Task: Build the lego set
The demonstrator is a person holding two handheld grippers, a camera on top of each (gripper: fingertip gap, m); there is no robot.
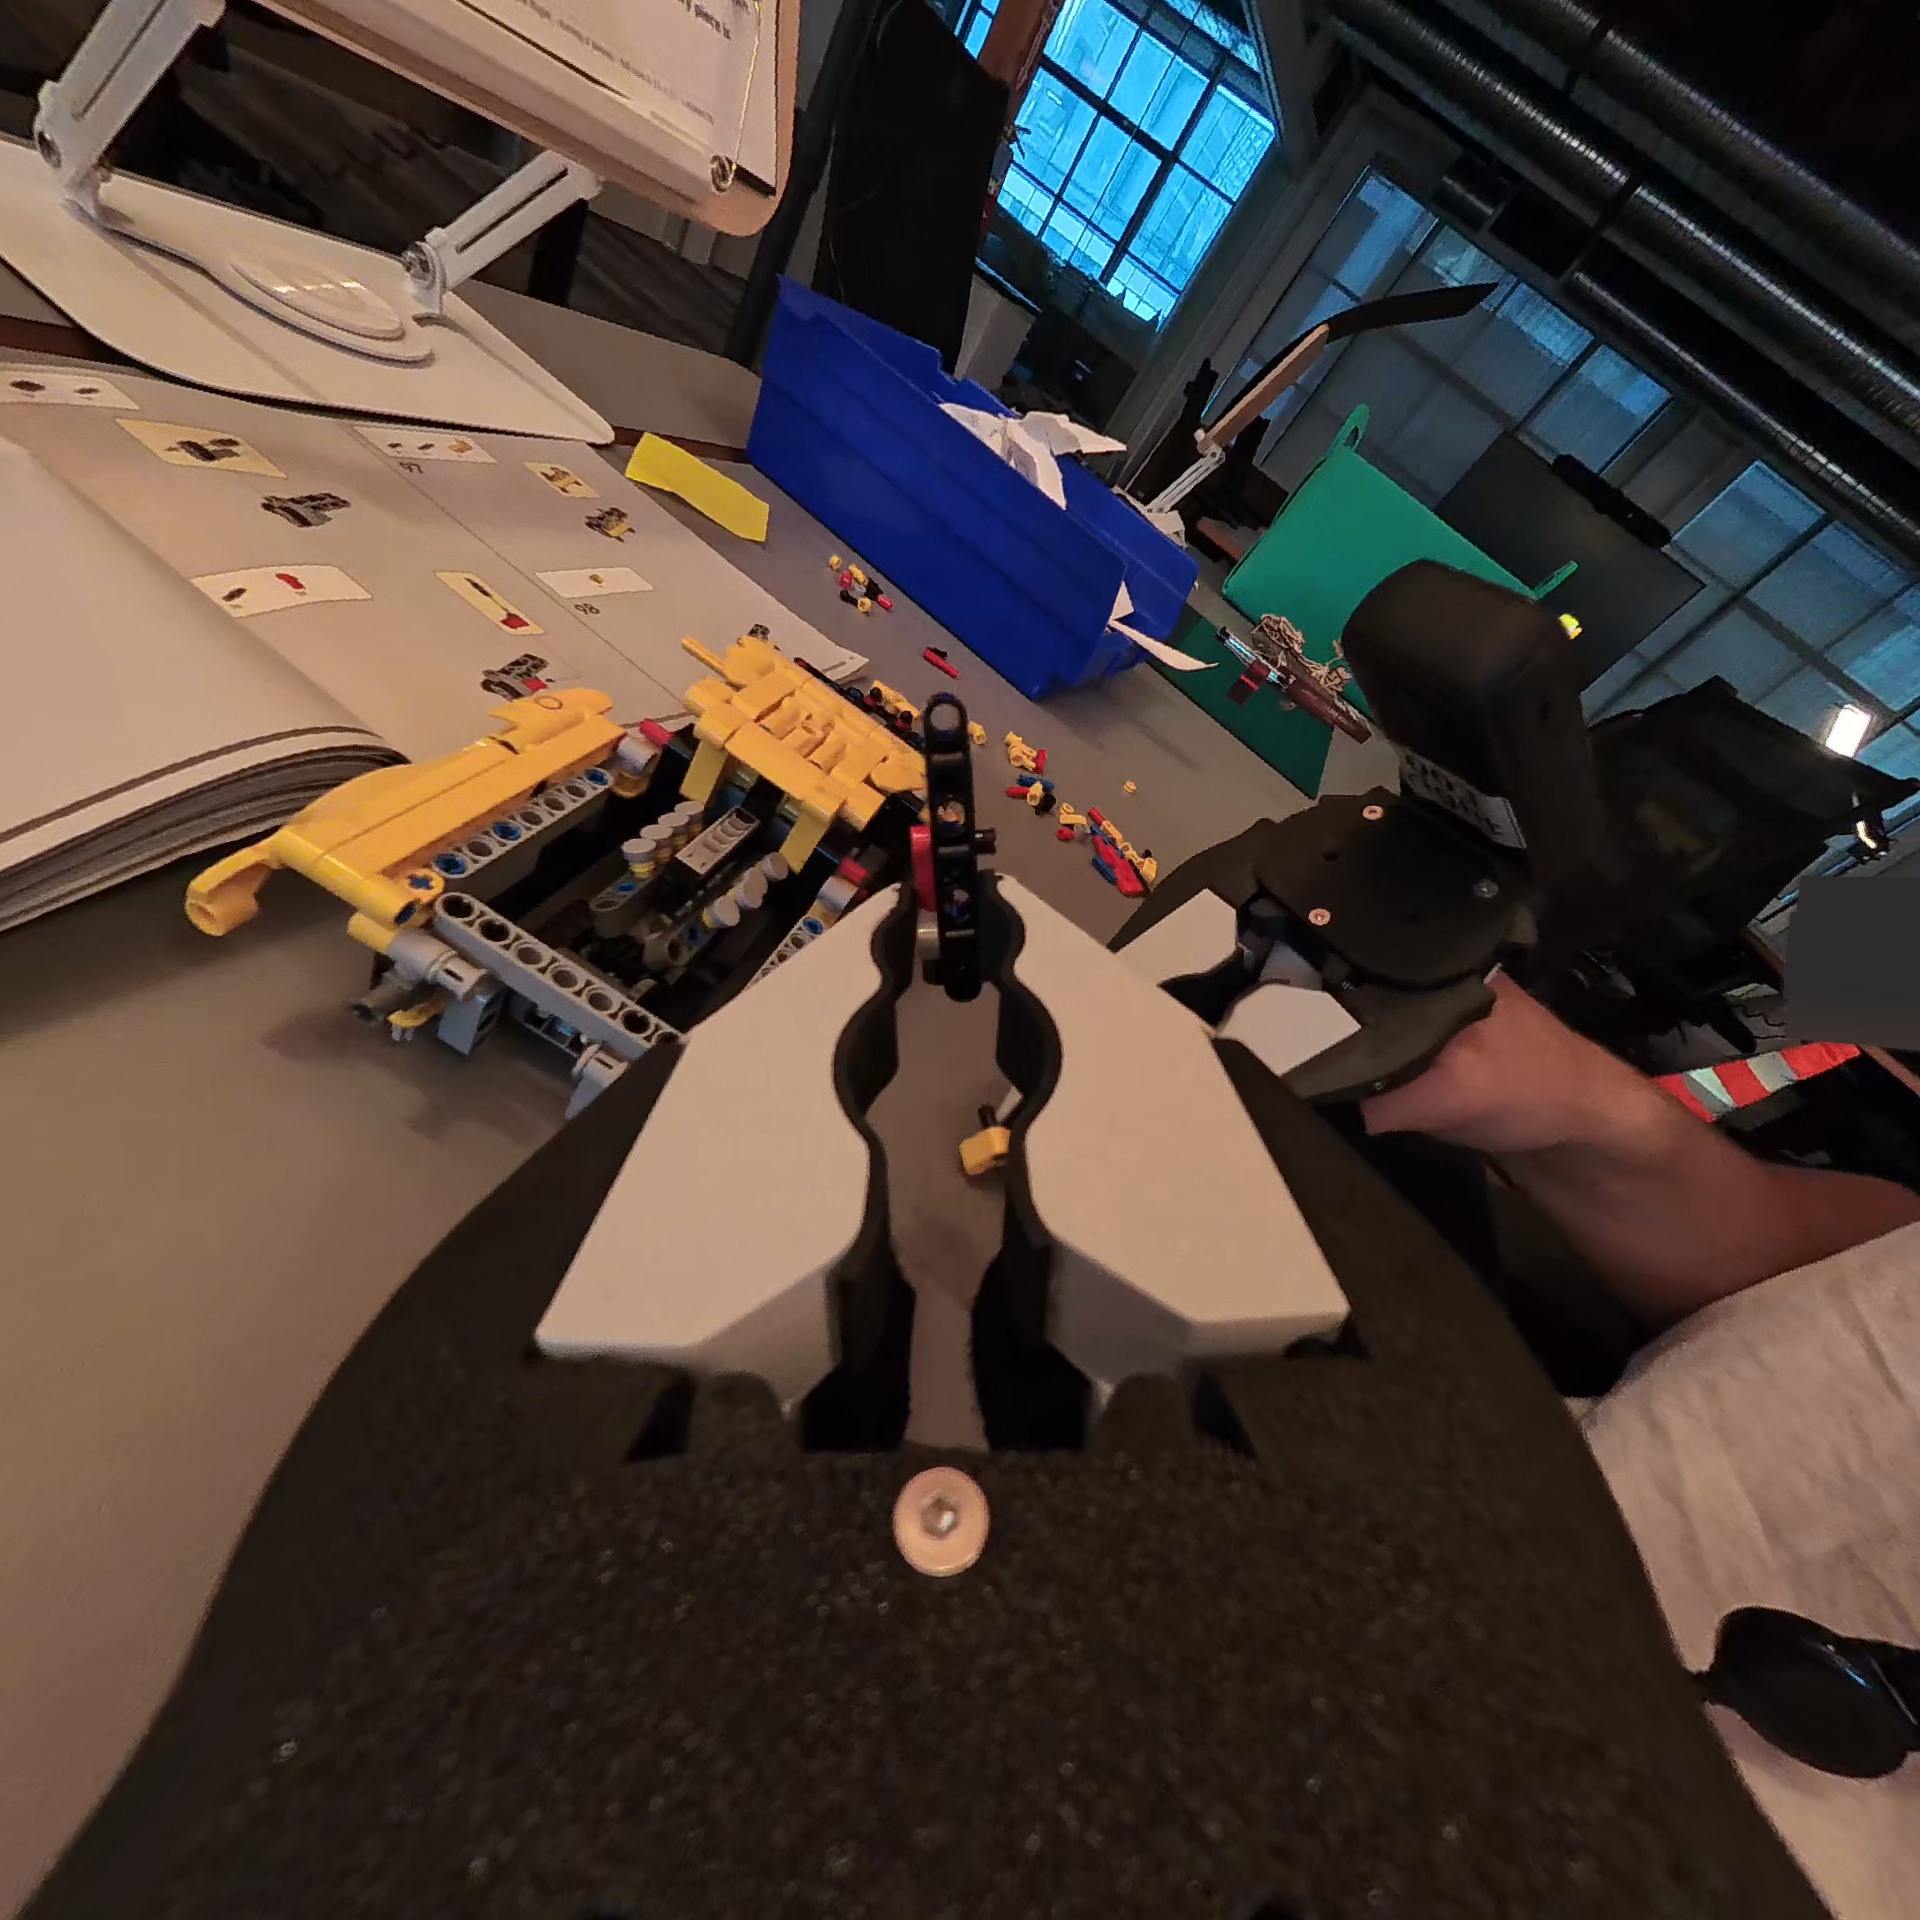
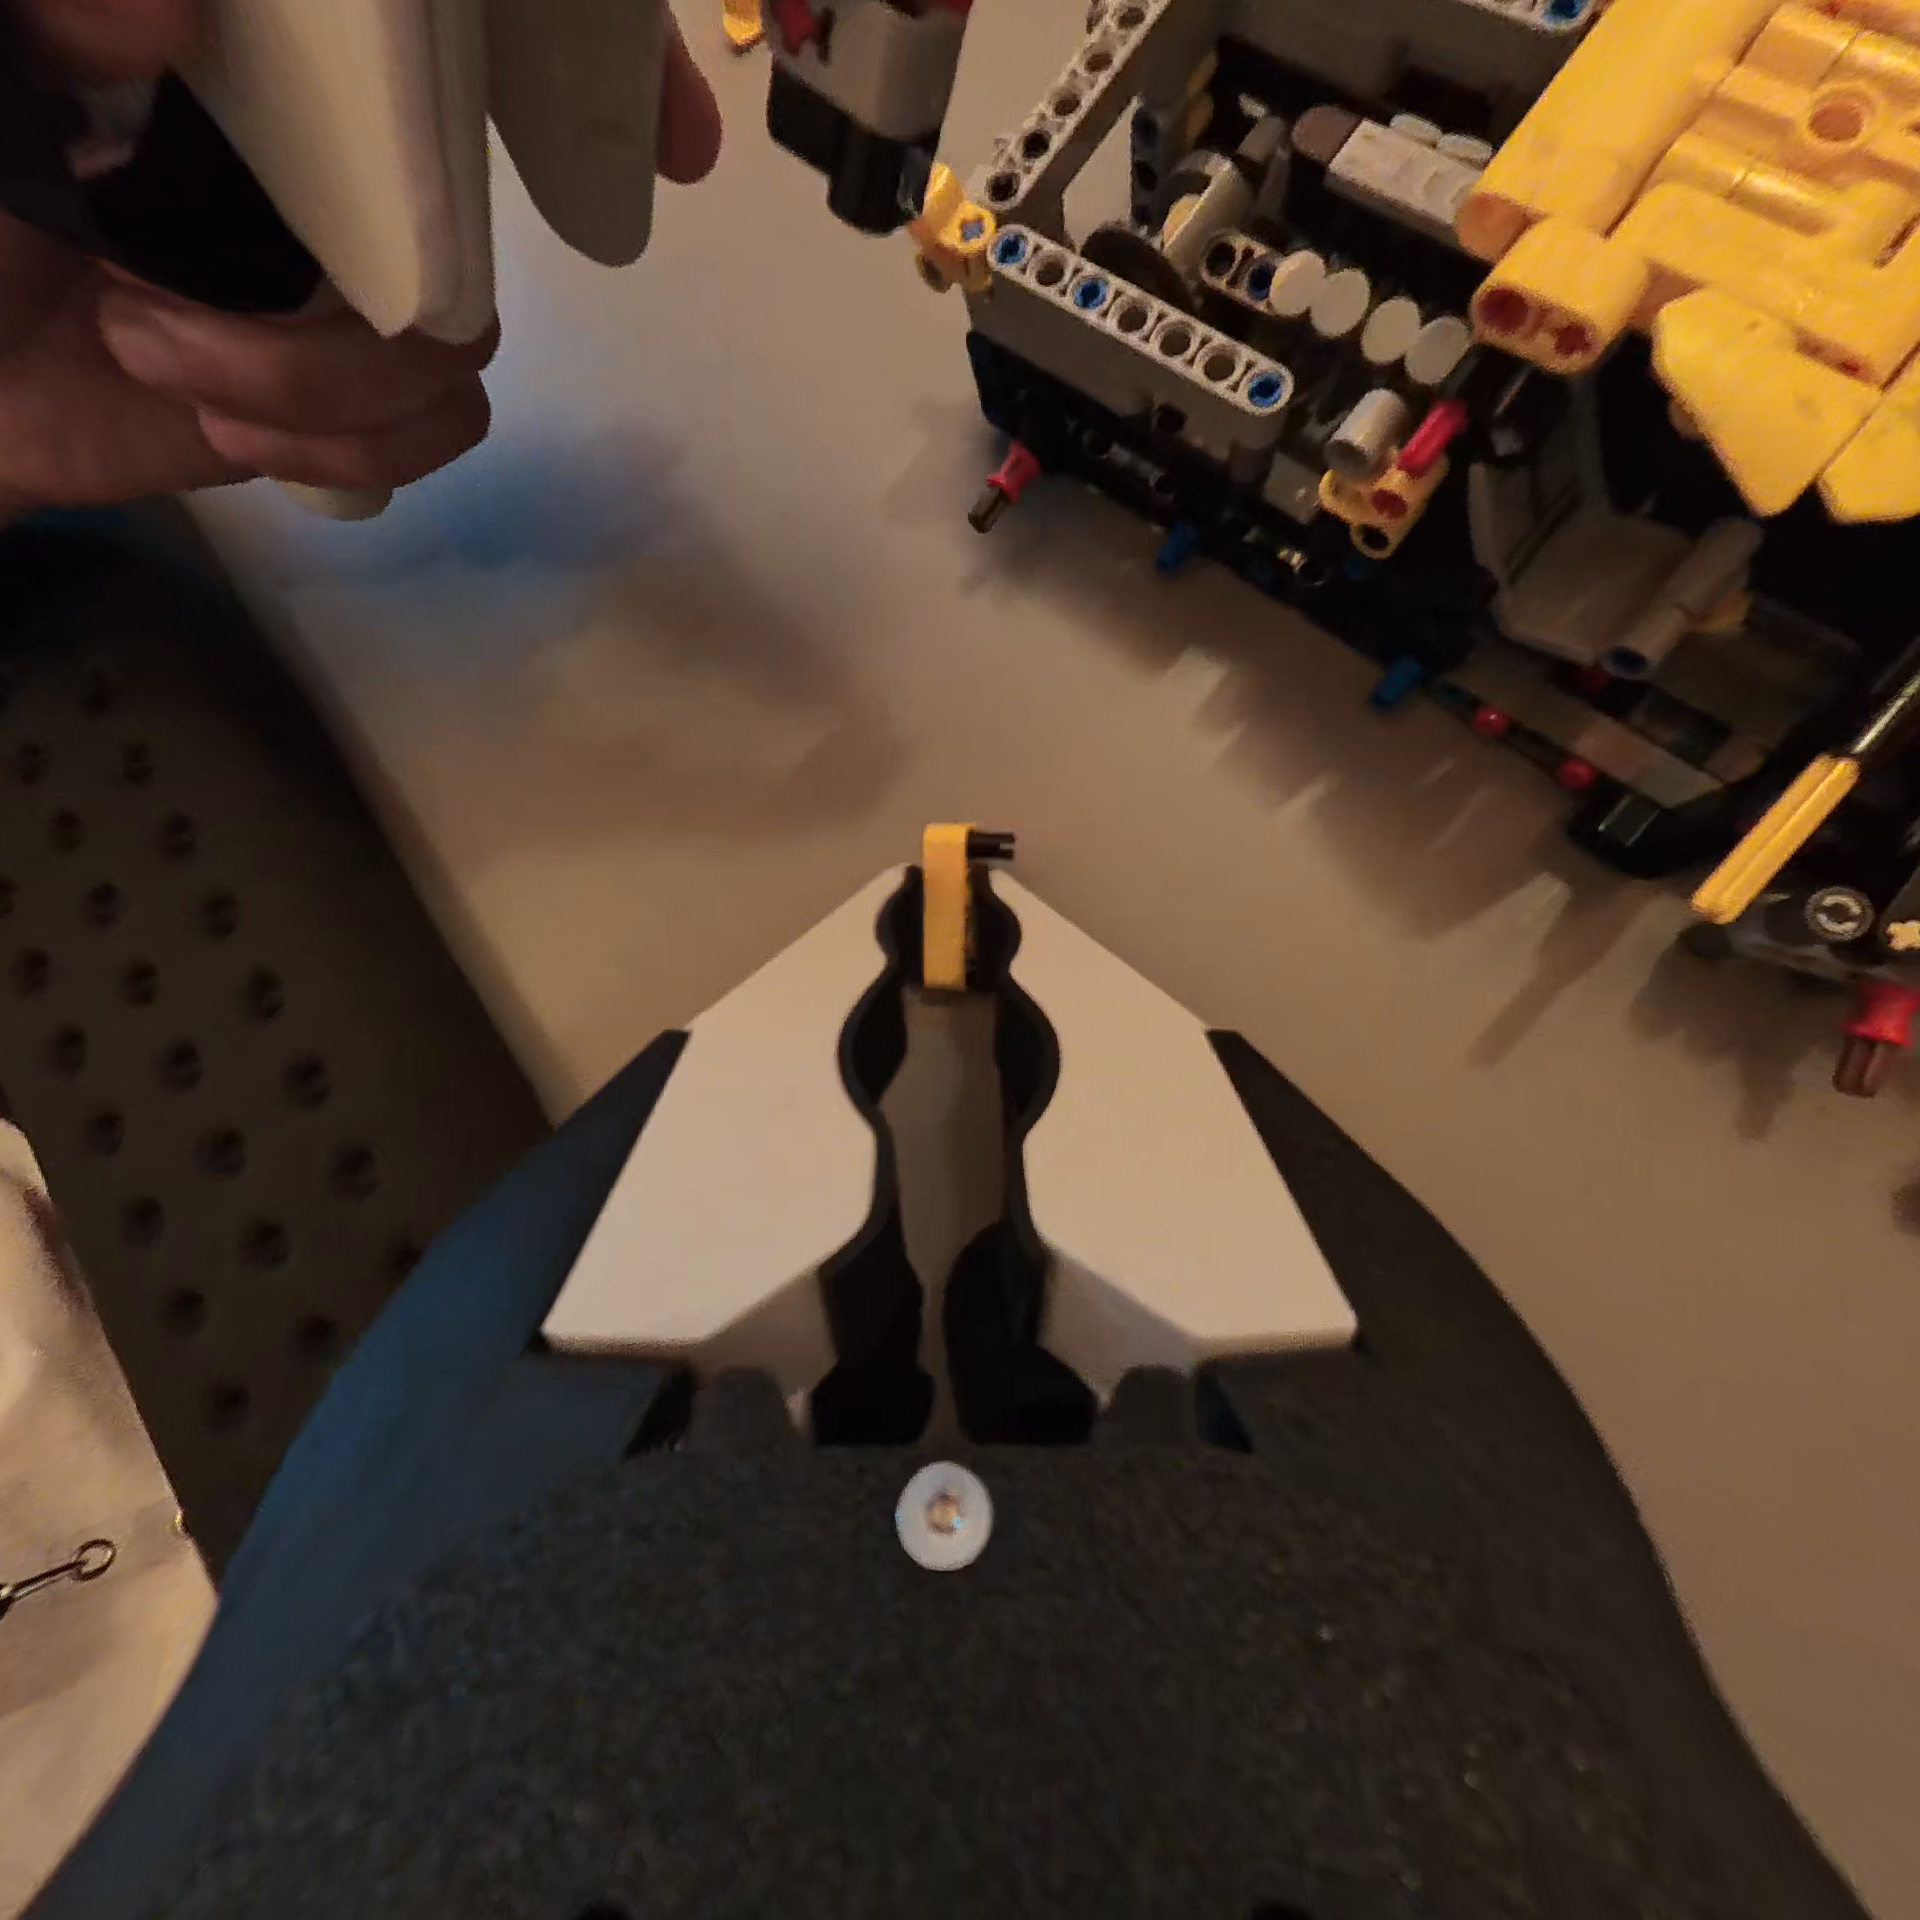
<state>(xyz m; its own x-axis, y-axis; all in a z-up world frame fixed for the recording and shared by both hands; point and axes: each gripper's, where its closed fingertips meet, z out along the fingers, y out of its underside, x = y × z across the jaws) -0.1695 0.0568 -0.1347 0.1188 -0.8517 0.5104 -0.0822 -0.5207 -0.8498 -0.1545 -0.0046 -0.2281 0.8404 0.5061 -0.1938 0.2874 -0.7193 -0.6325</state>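
Pinched at the tips of the left gripper (image 1: 951, 914), a black lego beam (image 1: 951, 821) stands upright with a red piece beside it, the jaws closed tight on its lower end. Off to its right the right gripper (image 2: 951, 925) is held by a bare hand (image 1: 1496, 1091); its jaws are clamped on a small yellow piece (image 2: 945, 914) with a black pin sticking out sideways, poised above the tabletop.

Beyond both tools sits the half-built lego model (image 1: 582, 862): a grey perforated frame packed with black and grey gear parts, yellow body panels over the far end and a long yellow panel along its left side. It rests on the grey table (image 1: 208, 1143), just beside an open instruction booklet (image 1: 260, 623). Loose small parts (image 1: 1081, 821) in red, yellow and blue lie scattered past the model, near a blue bin (image 1: 935, 499) holding crumpled white paper. A white stand (image 1: 312, 260) props a board at the table's back, and large windows (image 1: 1122, 156) glow blue behind.
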